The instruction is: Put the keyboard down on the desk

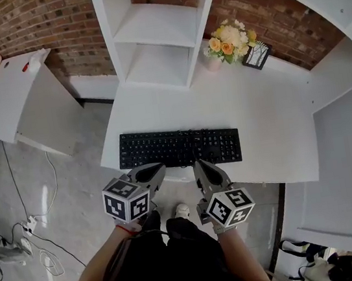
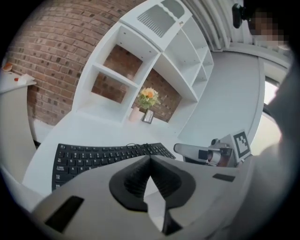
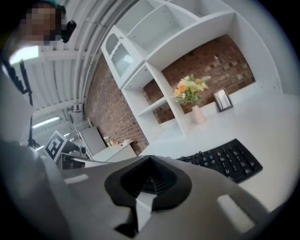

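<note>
At twelve o'clock, the keyboard [image 1: 178,147] is lying on the desk [image 1: 257,111], so I'm holding left gripper [image 1: 157,169] and right gripper [image 1: 199,165] closed, seemingly empty.

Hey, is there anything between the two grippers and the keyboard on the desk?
Nothing visible. The keyboard lies flat on the desk; the left gripper and right gripper, both shut, hover at its near edge.

Black keyboard [image 1: 178,148] — white desk [image 1: 271,122], red-brown brick wall [image 1: 27,24].

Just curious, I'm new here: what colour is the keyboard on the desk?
Black; the keyboard shows best in the head view, lying on the white desk.
</note>
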Demonstrator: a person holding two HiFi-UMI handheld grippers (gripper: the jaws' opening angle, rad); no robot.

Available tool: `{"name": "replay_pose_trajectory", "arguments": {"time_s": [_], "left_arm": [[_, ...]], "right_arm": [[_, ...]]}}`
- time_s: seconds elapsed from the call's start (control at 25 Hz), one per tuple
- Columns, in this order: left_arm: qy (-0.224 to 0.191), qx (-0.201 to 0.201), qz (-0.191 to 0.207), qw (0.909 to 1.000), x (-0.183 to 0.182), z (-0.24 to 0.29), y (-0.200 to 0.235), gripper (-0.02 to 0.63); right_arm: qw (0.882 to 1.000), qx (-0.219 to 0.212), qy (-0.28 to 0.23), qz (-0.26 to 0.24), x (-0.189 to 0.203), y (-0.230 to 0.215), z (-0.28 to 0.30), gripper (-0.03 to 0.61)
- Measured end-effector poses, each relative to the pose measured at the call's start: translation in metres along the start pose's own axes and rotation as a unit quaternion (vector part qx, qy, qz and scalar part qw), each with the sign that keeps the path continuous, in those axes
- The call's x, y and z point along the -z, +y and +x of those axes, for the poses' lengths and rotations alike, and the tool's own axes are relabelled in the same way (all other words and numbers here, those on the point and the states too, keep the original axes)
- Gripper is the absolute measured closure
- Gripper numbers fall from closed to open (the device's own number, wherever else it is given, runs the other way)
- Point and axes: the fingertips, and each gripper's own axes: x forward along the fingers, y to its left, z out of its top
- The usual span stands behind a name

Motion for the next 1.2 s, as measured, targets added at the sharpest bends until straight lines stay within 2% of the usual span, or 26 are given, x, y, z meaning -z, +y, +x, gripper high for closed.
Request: {"name": "replay_pose_trajectory", "arguments": {"time_s": [0.24,0.4,0.52,0.8,1.2], "left_arm": [[-0.043,-0.017,0.057,0.9973,-0.032,-0.014,-0.011,0.623],[-0.069,-0.041,0.103,0.9915,-0.048,-0.023,-0.014,0.622],[-0.092,-0.054,0.121,0.9869,-0.060,-0.030,-0.015,0.622],[-0.147,-0.088,0.131,0.9765,-0.089,-0.047,-0.007,0.623],[-0.179,-0.121,0.143,0.9659,-0.113,-0.062,0.008,0.621]], "right_arm": [[0.997,-0.022,-0.030,-0.073,-0.027,0.023,-0.008,0.577],[0.992,-0.026,-0.048,-0.112,-0.040,0.033,-0.014,0.577],[0.989,-0.024,-0.058,-0.132,-0.049,0.034,-0.018,0.577],[0.986,-0.020,-0.081,-0.146,-0.068,0.034,-0.024,0.577],[0.982,-0.030,-0.098,-0.157,-0.084,0.041,-0.019,0.577]]}}
